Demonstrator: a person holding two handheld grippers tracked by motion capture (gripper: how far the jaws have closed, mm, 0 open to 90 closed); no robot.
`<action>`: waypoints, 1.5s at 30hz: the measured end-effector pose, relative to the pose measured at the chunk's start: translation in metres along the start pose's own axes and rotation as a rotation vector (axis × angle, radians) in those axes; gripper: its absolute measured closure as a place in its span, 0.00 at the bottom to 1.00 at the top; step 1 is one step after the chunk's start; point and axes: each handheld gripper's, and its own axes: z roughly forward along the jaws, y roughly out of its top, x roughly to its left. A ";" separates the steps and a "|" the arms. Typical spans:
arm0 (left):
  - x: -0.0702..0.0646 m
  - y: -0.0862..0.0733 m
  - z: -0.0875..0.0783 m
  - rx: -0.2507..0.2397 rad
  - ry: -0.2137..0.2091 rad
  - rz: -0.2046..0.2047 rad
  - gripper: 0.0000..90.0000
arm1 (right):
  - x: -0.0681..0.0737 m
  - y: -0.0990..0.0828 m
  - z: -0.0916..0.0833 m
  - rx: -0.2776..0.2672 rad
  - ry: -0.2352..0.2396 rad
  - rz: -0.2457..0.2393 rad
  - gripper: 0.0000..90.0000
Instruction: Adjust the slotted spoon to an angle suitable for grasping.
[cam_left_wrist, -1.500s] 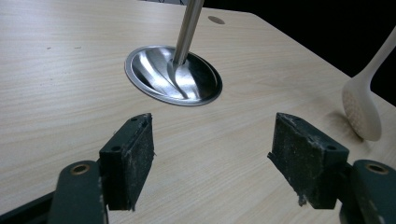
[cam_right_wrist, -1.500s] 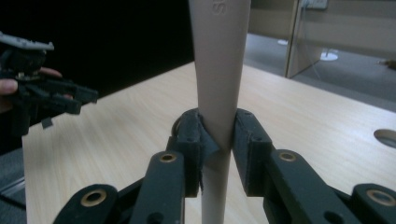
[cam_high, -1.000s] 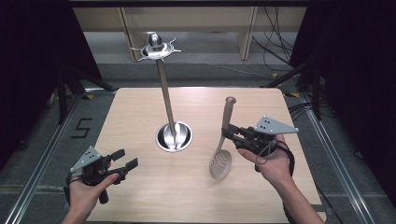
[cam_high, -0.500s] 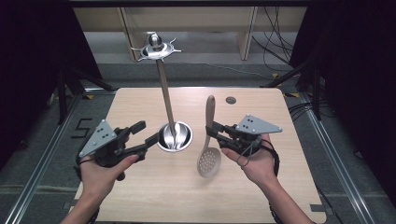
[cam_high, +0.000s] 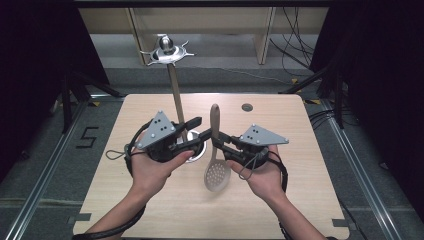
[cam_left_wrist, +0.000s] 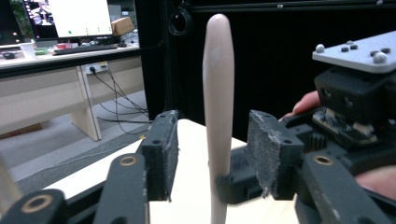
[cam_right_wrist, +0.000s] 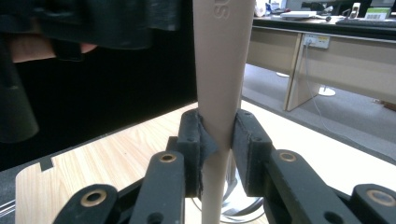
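Since the earlier frame the left gripper (cam_high: 194, 134) has risen toward 3 o'clock, its jaws closing around, not touching, the spoon (cam_high: 215, 150); the right gripper (cam_high: 219, 142) clamps its handle.

spoon: beige slotted spoon (cam_high: 216, 150) | pose: upright, perforated bowl down, above tabletop | place: frame centre, high view

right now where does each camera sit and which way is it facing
High view: fixed above the person's side, looking forward and down on the table; forearms, both hands, left claw, right claw.
Left gripper view: on the left claw, looking along its just-closing jaws astride the slotted spoon, not yet pressing.
Right gripper view: on the right claw, clamping the spoon's handle.
All share the spoon.
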 end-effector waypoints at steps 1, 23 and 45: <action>0.000 0.000 0.003 0.008 0.002 0.010 0.61 | 0.000 0.000 0.000 0.000 0.000 0.000 0.83; 0.014 0.004 0.011 0.011 -0.073 -0.044 0.81 | 0.011 0.003 0.003 0.028 -0.012 -0.055 0.70; 0.088 0.043 -0.023 0.074 -0.190 -0.008 0.81 | -0.011 -0.049 -0.038 0.167 -0.113 -0.092 0.57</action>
